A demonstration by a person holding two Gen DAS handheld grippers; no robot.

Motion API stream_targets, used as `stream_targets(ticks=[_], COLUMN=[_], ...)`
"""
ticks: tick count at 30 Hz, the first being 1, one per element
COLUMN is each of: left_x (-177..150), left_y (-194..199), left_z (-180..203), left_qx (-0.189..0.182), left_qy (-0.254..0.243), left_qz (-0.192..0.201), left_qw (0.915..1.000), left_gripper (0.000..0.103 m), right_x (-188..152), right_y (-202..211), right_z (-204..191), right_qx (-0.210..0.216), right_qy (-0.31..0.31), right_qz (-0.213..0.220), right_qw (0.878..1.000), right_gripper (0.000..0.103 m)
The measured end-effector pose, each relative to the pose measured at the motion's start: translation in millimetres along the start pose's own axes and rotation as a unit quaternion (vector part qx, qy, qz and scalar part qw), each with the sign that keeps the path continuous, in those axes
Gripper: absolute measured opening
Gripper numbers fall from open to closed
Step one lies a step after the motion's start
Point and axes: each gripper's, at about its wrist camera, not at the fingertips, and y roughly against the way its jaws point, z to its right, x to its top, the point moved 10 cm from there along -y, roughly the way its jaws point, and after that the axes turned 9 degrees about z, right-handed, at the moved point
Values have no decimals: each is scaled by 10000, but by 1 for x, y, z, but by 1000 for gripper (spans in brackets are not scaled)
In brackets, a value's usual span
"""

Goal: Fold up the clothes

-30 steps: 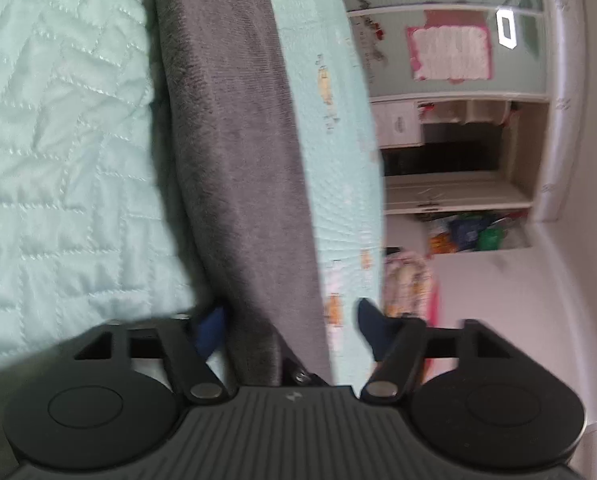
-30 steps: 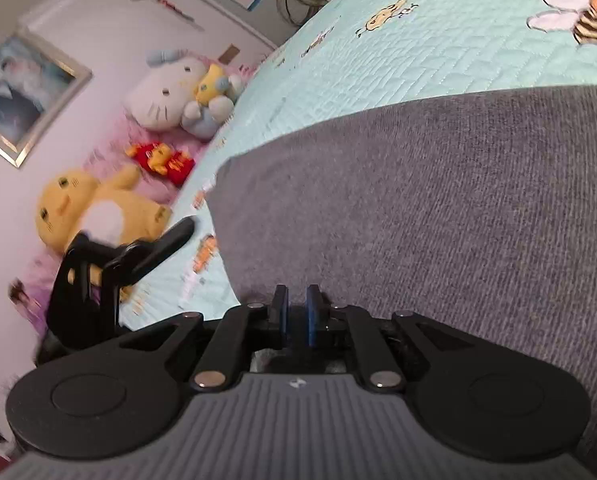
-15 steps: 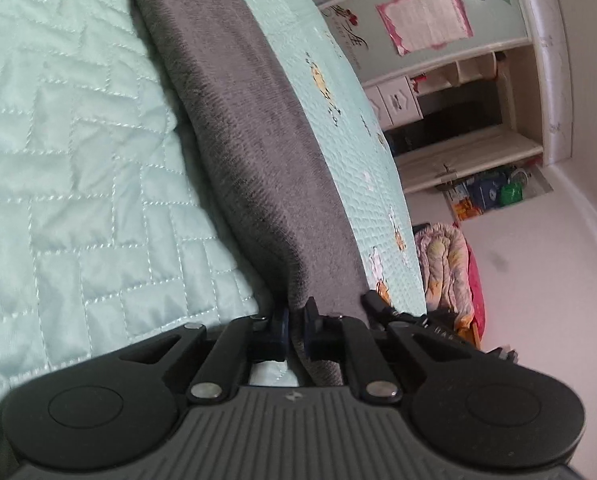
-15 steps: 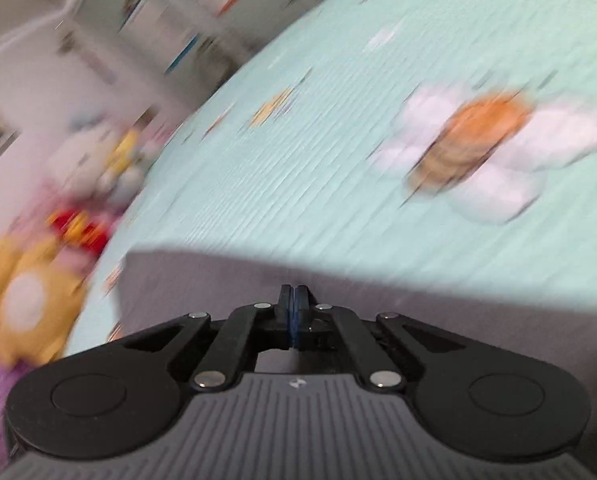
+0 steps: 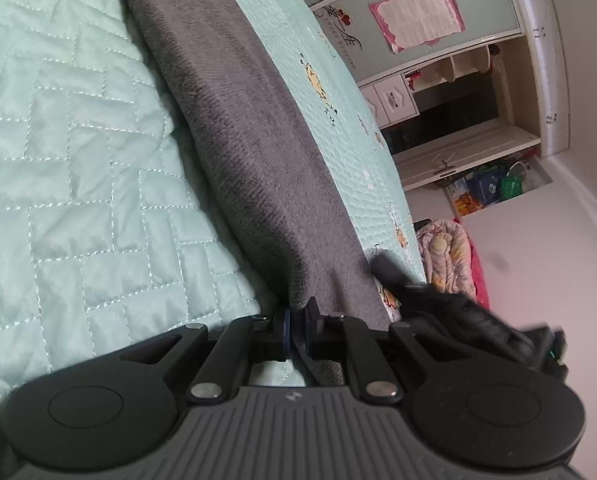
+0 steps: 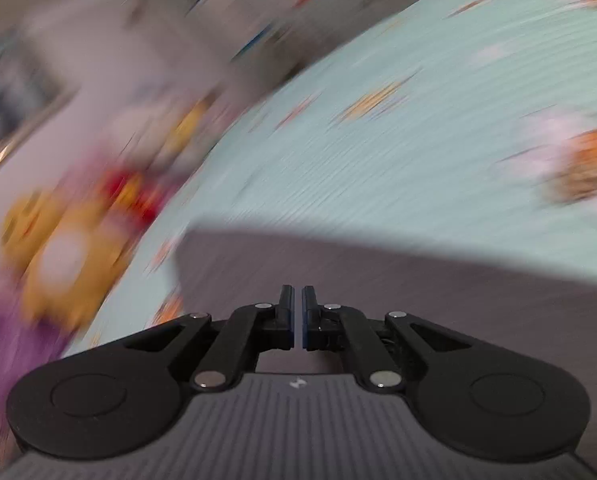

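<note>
We pinch the grey garment [image 5: 258, 152], lying up the frame's centre on the bed [image 5: 78, 180], in both hand-held grippers, left [image 5: 296, 316] and right [image 6: 297, 308], and judge level, matched travel keeps the fold square.

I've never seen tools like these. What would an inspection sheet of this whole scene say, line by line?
Surface: mint quilted bedspread with cartoon prints.
Job's things: grey garment lying in a long band across the bed.
Clutter: blurred plush toys beside the bed.
Grippers: left gripper jaws closed on the garment's edge; right gripper jaws nearly together over grey cloth, grip unclear, view blurred.
Cables: nothing seen.
Surroundings: wardrobe with pink paper, bundled bedding on the floor.
</note>
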Motion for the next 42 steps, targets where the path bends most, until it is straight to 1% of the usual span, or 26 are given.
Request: stream_targets(ticks=[1, 2, 3, 4, 5, 6, 8, 10, 14, 16, 17, 18, 19, 22, 23, 24, 25, 27, 30, 32, 34, 35, 36, 39, 41, 42], left_x=[0, 0, 1, 1, 1, 3, 10, 18, 32, 39, 43, 46, 50, 58, 60, 62, 63, 67, 72, 76, 83, 88, 94, 110, 118, 122], left_y=[0, 0, 0, 0, -1, 0, 4, 8, 16, 20, 22, 24, 26, 29, 29, 29, 29, 30, 33, 34, 37, 39, 41, 40, 39, 37], left_z=[0, 0, 0, 1, 1, 0, -4, -7, -16, -20, -22, -24, -26, -31, -32, -34, -35, -35, -36, -37, -38, -38, -39, -42, -46, -48], left_qx=[-7, -13, -20, -16, -5, 16, 72, 128, 241, 297, 325, 353, 381, 433, 441, 449, 457, 451, 505, 541, 564, 572, 587, 577, 542, 537], left_qy=[22, 43, 65, 74, 74, 119, 267, 416, 712, 860, 934, 1007, 1081, 1184, 1184, 1183, 1183, 1209, 1333, 1416, 1477, 1474, 1464, 1474, 1439, 1402], left_qz=[-1, -2, -3, -14, -32, -8, 101, 210, 428, 536, 590, 645, 699, 724, 693, 661, 630, 594, 673, 726, 816, 904, 989, 1126, 1133, 1132], left_qw=[10000, 10000, 10000, 10000, 10000, 9999, 9996, 9988, 9963, 9944, 9933, 9922, 9910, 9894, 9896, 9898, 9899, 9899, 9875, 9858, 9840, 9833, 9825, 9810, 9816, 9822], left_gripper=[9, 9, 9, 9, 10, 11, 11, 11, 14, 17, 19, 19, 19, 14, 12, 12, 12, 12, 12, 10, 10, 13, 16, 23, 24, 24], right_x=[-10, -9, 3, 21, 36, 45, 43, 31, 10, -4, -14, -18, -14, 17, 21, 19, 17, 5, 15, 21, 34, 38, 35, 17, 13, 12], right_y=[-18, -28, -30, -26, -19, -17, -23, -32, -41, -50, -55, -59, -62, -56, -55, -57, -59, -66, -80, -89, -93, -96, -99, -99, -92, -88], right_z=[4, 17, 34, 49, 59, 60, 35, 15, -4, -13, -17, -12, -2, 25, 24, 15, 6, -13, -1, 8, 13, 9, -3, -29, -31, -30], right_qx=[6, -33, -132, -488, -825, -925, -467, -211, 205, 374, 331, 199, 59, -531, -549, -359, -168, 254, 36, -110, -376, -423, -234, 361, 422, 394], right_qy=[49, -101, -416, -587, -582, -542, -370, -118, -319, -352, -256, -155, -145, -318, -379, -362, -344, -160, -50, 23, 27, 78, 188, 321, 216, 126], right_qz=[-411, -471, -184, 216, 565, 726, 528, 195, -114, -418, -552, -634, -594, 117, 220, 138, 55, -397, -398, -399, -184, -109, -193, -612, -626, -579], right_qw=[9991, 9988, 9989, 9968, 9933, 9916, 9968, 9995, 9992, 9978, 9976, 9977, 9981, 9980, 9975, 9986, 9992, 9988, 9992, 9991, 9991, 9990, 9994, 9970, 9969, 9975], right_gripper=[0, 0, 0, 0, 0, 4, 4, 4, 4, 5, 4, 0, 0, 0, 0, 7, 6, 6, 0, 0, 0, 4, 7, 7, 8, 11])
